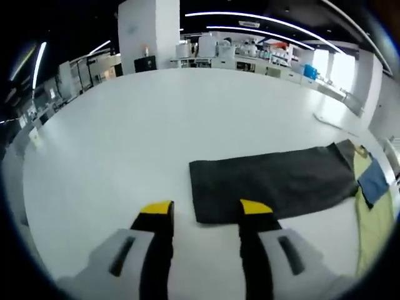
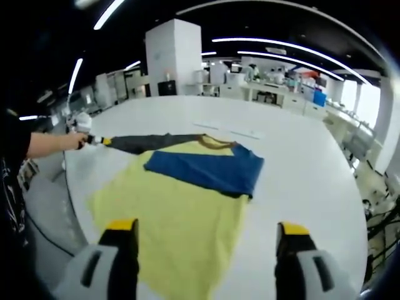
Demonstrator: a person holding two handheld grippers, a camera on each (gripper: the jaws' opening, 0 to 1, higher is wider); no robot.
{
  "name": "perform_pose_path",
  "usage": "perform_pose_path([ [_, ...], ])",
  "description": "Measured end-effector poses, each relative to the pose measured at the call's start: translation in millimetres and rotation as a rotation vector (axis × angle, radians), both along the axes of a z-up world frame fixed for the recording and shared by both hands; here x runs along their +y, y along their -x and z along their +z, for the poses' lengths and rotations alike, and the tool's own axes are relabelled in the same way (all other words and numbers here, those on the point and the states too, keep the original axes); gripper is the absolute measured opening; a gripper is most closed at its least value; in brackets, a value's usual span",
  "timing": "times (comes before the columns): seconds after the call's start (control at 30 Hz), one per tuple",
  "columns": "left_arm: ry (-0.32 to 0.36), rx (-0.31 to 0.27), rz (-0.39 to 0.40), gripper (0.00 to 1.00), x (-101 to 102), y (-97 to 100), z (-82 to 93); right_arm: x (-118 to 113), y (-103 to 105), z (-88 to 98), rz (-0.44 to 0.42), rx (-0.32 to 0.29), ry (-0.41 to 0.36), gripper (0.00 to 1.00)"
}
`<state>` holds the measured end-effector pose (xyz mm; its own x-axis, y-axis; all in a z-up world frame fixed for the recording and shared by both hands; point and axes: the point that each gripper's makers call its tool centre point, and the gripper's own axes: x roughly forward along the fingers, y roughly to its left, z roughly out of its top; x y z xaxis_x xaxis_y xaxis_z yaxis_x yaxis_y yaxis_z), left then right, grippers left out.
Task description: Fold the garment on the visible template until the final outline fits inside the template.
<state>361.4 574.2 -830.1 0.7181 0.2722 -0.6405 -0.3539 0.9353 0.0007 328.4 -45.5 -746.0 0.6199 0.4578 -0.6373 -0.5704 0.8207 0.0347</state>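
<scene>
A large white table (image 1: pixel 144 131) with a smooth, matte top carries the clothes. In the left gripper view a dark grey garment (image 1: pixel 272 181) lies flat on it as a long, roughly rectangular strip of soft, dull cloth, its near edge straight and its far end narrowing toward the right. At that end it meets a yellow garment (image 1: pixel 375 219) and a blue patch (image 1: pixel 374 181) of cloth at the view's right edge. The left gripper (image 1: pixel 206 215) hovers just short of the dark strip's near corner, its black jaws with yellow tips standing moderately apart and holding nothing; the right-hand tip sits at the cloth's edge, though contact cannot be told.

In the right gripper view the yellow garment (image 2: pixel 181 219) spreads wide and flat over the table (image 2: pixel 300 162), thin cloth with a few soft ripples and an irregular outline. On its far part lies the blue piece (image 2: pixel 209 169), a darker, flat quadrilateral with crisp edges. Beyond it the dark garment (image 2: pixel 150 142) stretches leftward as a thin band. At that band's left end the other gripper (image 2: pixel 94 140) shows small, gripped by a person's hand (image 2: pixel 76 141); its jaw state there is too small to tell. The right gripper (image 2: pixel 207 228) is spread wide above the near edge of the yellow cloth, empty.

No template outline can be made out on the table.
</scene>
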Motion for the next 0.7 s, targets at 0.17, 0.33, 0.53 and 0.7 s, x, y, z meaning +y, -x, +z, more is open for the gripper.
perform_pose_path([
  [0.17, 0.035, -0.009, 0.020, 0.31, -8, 4.3, -3.8, -2, 1, 0.5, -0.002, -0.003, 0.007, 0.92],
  [0.33, 0.069, 0.003, 0.056, 0.27, -16, 11.2, -8.5, -1, 3, 2.3, 0.012, -0.009, 0.010, 0.94],
  [0.53, 0.054, 0.020, 0.077, 0.21, -8, 12.4, -9.2, -3, 6, 2.0, 0.013, -0.012, 0.020, 0.95],
  [0.7, 0.048, 0.028, 0.098, 0.17, -9, 12.8, -8.5, -8, 8, -1.3, 0.007, -0.006, 0.043, 0.95],
])
